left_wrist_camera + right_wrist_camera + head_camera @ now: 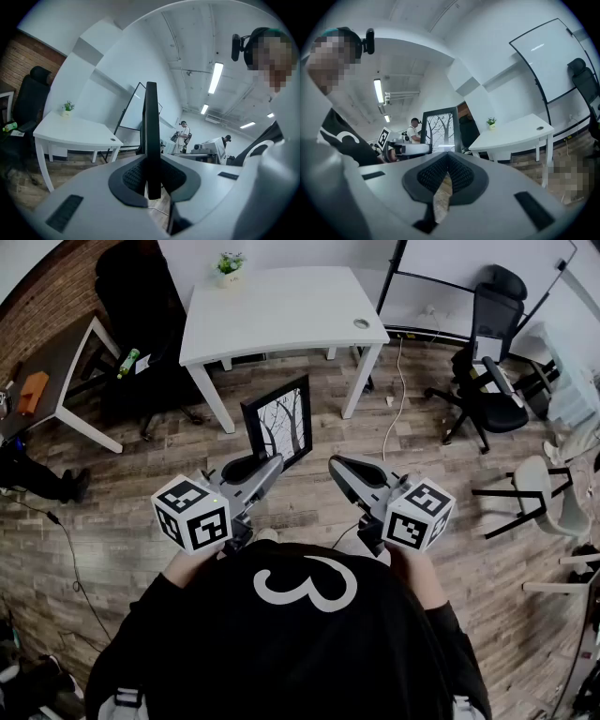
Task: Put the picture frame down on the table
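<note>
1. At the far left stands a dark desk with white legs [58, 351], with a small orange block [33, 390] on it and a green bottle [128, 362] near its right end.
2. A black high-backed office chair [141, 296] sits between that desk and the table.
3. The left gripper [272, 463] has its jaws clamped narrowly on the lower edge of the black rectangular picture frame with a bare-tree print [277, 420]. The frame is held upright in the air over the wood-plank floor [122, 512], in front of the table's near edge and not on it.
4. The white rectangular table [281, 310] is behind the frame. A small green potted plant [229, 266] stands at its back left corner.
5. The right gripper [337, 465] is level with the left one and apart from the frame. Its jaws are closed together on nothing, and only a sliver of floor shows between the pads.
6. A black swivel office chair [487, 362] and a white chair [544, 488] stand at the right.
</note>
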Demonstrator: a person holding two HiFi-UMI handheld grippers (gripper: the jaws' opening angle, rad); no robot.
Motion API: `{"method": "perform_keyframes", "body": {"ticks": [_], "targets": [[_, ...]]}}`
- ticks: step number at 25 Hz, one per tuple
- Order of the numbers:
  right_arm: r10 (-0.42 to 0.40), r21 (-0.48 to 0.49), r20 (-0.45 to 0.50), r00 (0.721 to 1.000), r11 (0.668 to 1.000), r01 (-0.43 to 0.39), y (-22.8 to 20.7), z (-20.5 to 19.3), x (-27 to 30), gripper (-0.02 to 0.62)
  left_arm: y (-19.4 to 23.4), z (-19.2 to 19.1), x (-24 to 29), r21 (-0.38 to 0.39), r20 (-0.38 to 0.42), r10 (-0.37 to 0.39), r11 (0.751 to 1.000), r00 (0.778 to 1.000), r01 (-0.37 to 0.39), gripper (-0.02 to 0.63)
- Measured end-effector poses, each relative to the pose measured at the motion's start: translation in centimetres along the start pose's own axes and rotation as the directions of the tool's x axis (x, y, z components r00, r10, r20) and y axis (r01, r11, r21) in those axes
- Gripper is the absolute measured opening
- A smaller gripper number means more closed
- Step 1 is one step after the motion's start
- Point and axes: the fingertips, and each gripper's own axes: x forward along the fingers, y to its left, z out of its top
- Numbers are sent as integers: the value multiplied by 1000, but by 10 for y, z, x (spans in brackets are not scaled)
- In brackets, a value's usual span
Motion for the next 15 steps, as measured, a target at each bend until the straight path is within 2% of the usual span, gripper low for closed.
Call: {"method": "perform_keyframes", "body": {"ticks": [10,15], "targets": [[-3,-14,11,1000,1000,4,-6,4,-6,23,-4,2,10,18,0,-10,1000,1000,10,57],[-10,10,20,1000,1000,10,-9,7,-9,23,-11,5,13,32,-4,-15,999,1000,15,57]]}}
